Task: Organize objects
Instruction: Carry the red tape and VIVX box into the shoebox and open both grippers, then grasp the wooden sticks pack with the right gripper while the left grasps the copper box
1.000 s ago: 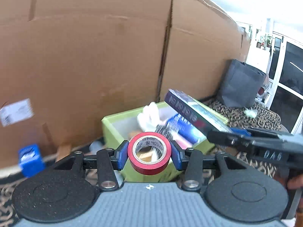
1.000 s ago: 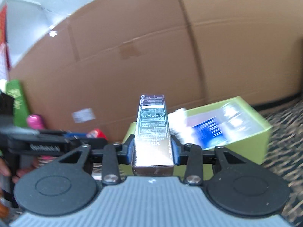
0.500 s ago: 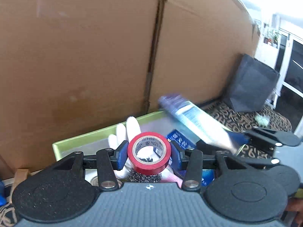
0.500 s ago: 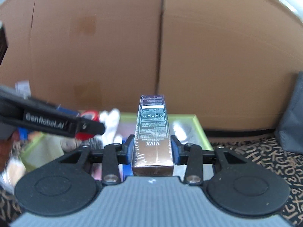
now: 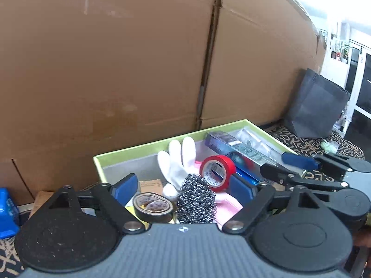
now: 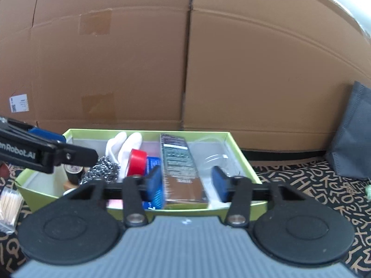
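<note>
Between the opening jaws of the left gripper [image 5: 183, 188], red tape roll [image 5: 216, 173] sits loose in green box [image 5: 139, 147]; right gripper [image 6: 186, 183] looks open, carton [image 6: 183, 173] leaning on its left pad; withdraw straight back, don't snag.

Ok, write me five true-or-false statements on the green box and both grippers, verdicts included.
1. The red tape roll lies inside the green box. True.
2. The left gripper clamps the tape. False: its jaws are opening, and the pads do not press the roll.
3. The white glove lies outside the box. False: it is inside.
4. A steel scourer sits in the box. True.
5. The right gripper squeezes the long carton. False: one pad stands clear of it.
</note>
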Demonstrator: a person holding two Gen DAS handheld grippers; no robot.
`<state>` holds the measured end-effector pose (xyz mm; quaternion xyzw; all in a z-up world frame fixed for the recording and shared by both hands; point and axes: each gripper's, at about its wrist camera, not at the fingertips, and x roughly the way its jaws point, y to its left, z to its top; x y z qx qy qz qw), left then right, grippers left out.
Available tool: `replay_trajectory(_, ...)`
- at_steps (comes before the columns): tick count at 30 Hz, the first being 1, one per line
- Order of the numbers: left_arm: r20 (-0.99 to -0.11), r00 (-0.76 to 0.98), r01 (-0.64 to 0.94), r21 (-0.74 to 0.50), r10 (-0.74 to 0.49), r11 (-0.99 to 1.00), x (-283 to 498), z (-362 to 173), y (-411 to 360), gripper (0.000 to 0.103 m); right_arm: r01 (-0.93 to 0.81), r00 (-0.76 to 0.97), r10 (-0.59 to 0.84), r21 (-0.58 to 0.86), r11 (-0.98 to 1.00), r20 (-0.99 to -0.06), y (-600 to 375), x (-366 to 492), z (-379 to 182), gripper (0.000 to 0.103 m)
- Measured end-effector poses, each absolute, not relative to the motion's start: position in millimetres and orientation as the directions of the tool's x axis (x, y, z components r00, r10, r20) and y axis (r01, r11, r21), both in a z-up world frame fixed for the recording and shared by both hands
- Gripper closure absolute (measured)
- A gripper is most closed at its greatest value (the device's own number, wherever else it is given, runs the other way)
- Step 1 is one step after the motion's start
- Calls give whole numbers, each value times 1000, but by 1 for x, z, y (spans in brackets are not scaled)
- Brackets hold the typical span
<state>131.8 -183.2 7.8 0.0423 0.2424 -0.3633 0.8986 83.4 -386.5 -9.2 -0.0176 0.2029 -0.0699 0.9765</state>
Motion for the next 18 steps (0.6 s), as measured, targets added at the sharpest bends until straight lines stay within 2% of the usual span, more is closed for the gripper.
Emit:
replay_trajectory(3,-464,636,660,-87,-616,746,130,11,-180,11,144,887,-183,-121,982,-424,-384,91,-13,61)
replay_trajectory(5,-458,644,655,-84,-613,751,128,12,-175,11,158,891,-179,-84,984,-417,-385,87,-10,60)
replay_trajectory(6,-454,649,650,-84,-610,755,126,13,-172,11,157,900,-163,-48,986,-404,-386,82,-8,57)
replay_trajectory(8,-452,657,642,-87,-604,762,126,13,-167,9,154,915,-139,10,988,-379,-385,73,-2,44)
replay_trajectory(11,-452,662,630,-96,-598,771,123,16,-157,9,139,938,-124,24,990,-325,-370,59,5,11)
replay_trajectory(14,-445,669,620,-109,-595,777,120,18,-142,9,114,954,-109,3,993,-280,-351,48,11,0)
replay_trajectory(18,-435,680,600,-133,-590,789,112,16,-104,9,58,965,-53,10,998,-255,-325,39,15,0)
